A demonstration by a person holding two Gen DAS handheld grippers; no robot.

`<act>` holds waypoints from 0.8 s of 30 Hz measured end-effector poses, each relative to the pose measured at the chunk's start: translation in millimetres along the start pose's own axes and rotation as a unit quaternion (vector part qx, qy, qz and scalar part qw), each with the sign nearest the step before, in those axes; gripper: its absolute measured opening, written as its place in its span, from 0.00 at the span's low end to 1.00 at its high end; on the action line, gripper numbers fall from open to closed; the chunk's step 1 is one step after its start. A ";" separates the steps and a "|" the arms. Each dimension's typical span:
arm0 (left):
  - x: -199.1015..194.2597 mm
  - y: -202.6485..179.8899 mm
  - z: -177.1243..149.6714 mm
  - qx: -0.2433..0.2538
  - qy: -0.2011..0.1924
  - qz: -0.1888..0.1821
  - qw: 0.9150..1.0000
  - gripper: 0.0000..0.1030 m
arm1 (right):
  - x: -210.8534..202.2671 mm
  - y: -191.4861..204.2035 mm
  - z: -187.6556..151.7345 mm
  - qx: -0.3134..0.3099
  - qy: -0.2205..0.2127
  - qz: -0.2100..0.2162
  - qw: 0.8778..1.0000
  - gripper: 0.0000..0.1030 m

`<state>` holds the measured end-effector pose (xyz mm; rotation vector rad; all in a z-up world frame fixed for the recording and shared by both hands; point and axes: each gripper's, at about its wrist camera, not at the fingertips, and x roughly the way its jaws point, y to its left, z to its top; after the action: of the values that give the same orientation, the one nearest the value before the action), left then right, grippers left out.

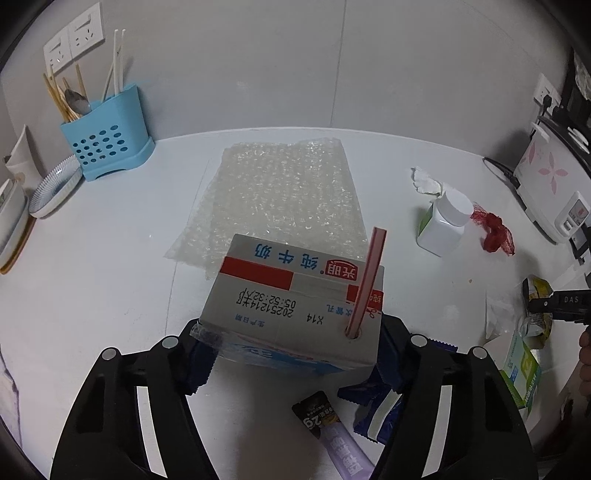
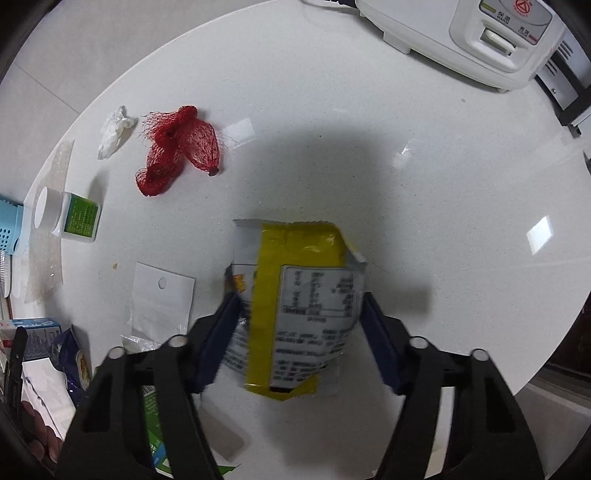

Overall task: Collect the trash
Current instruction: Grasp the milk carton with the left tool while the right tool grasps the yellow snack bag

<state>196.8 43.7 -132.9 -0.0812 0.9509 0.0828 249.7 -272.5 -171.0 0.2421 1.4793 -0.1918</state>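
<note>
A grey-and-white milk carton (image 1: 295, 291) with a pink straw (image 1: 367, 280) stands on the white table, on the edge of a sheet of bubble wrap (image 1: 288, 192). My left gripper (image 1: 291, 332) has its blue pads against both sides of the carton. In the right wrist view a crumpled yellow-and-silver snack wrapper (image 2: 295, 295) sits between the pads of my right gripper (image 2: 299, 306), which points straight down at the table and presses the wrapper's two edges. More trash lies around: a red net bag (image 2: 177, 147), a crumpled tissue (image 2: 114, 131) and a clear plastic bag (image 2: 162, 299).
A white pill bottle (image 2: 70, 218) stands left of the net. A purple sachet (image 1: 332, 435) and blue wrapper (image 1: 373, 413) lie under the left gripper. A rice cooker (image 2: 476, 33) sits at the far right, a blue utensil holder (image 1: 109, 140) and plate (image 1: 55, 188) far left.
</note>
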 end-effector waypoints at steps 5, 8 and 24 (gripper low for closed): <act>-7.6 -3.4 0.2 -0.003 0.001 0.000 1.000 0.66 | -3.9 -3.9 -0.5 0.007 0.007 0.016 1.000 0.43; -15.1 -4.6 0.7 -0.004 -0.001 0.003 1.000 0.66 | -8.4 -5.6 -1.3 0.010 0.002 0.017 1.000 0.39; -67.6 5.3 -6.3 -0.021 -0.013 0.008 1.000 0.66 | -59.1 -8.8 -36.9 -0.013 -0.072 0.000 0.997 0.34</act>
<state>152.1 45.9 -81.6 -0.1106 0.9240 0.1177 207.1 -272.0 -115.2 0.2037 1.3389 -0.1858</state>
